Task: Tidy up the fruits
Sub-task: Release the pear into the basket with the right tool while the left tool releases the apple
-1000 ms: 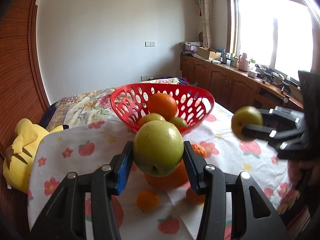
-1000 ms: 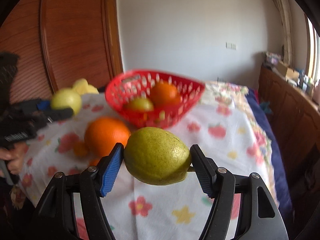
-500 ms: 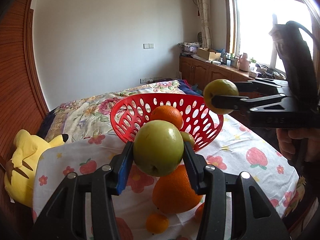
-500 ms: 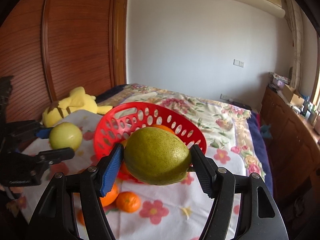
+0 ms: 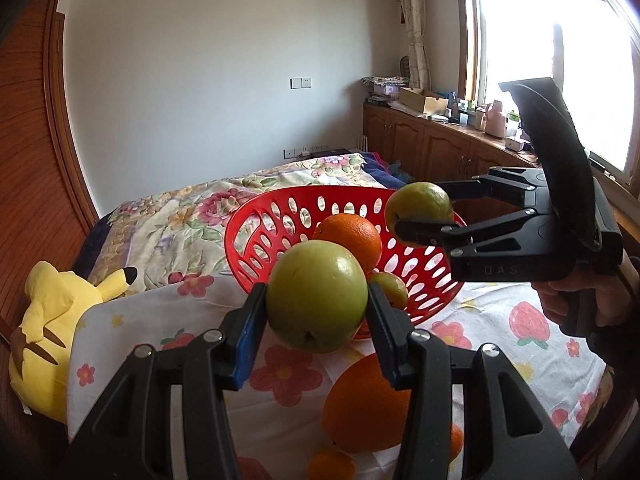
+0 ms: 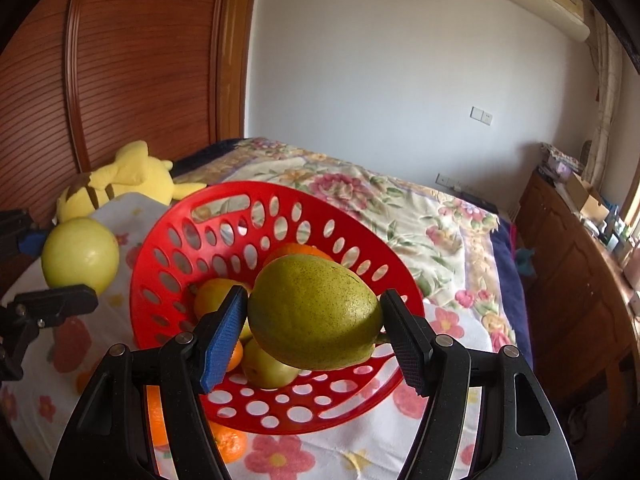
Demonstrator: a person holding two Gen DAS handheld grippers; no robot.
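Both grippers are loaded. The left gripper (image 5: 318, 312) has its jaws clamped on a round green apple (image 5: 317, 295); the right gripper (image 6: 312, 336) has its jaws clamped on a speckled green pear (image 6: 314, 312). Neither fruit is released yet.

Change over the last second: both grippers have come up off the cloth and closed in on the red basket (image 6: 160, 320). A second ago the pear sat low, well short of the basket; now, in the right wrist view, it hangs over the basket's near rim, above the fruit inside. From the left view the right gripper (image 5: 420, 216) has swung across from the far right and is now over the basket's right rim (image 5: 440, 280). The apple is just short of the basket's near rim, higher than it was.

Basket contents: one orange (image 5: 347, 236), and a couple of small green fruits (image 6: 266, 368). A small orange one also sits inside, partly hidden behind the right gripper's blue pad.

Still loose on the flowered cloth (image 5: 520, 320): a big orange (image 5: 366, 404) and some small tangerines (image 6: 228, 446). A yellow plush (image 5: 48, 320) lies off at the side, not part of the job.

Judgement: the pear looks ready to drop, the apple next; the task is partway, with loose citrus left. Risk: the grippers crowd each other over the basket.
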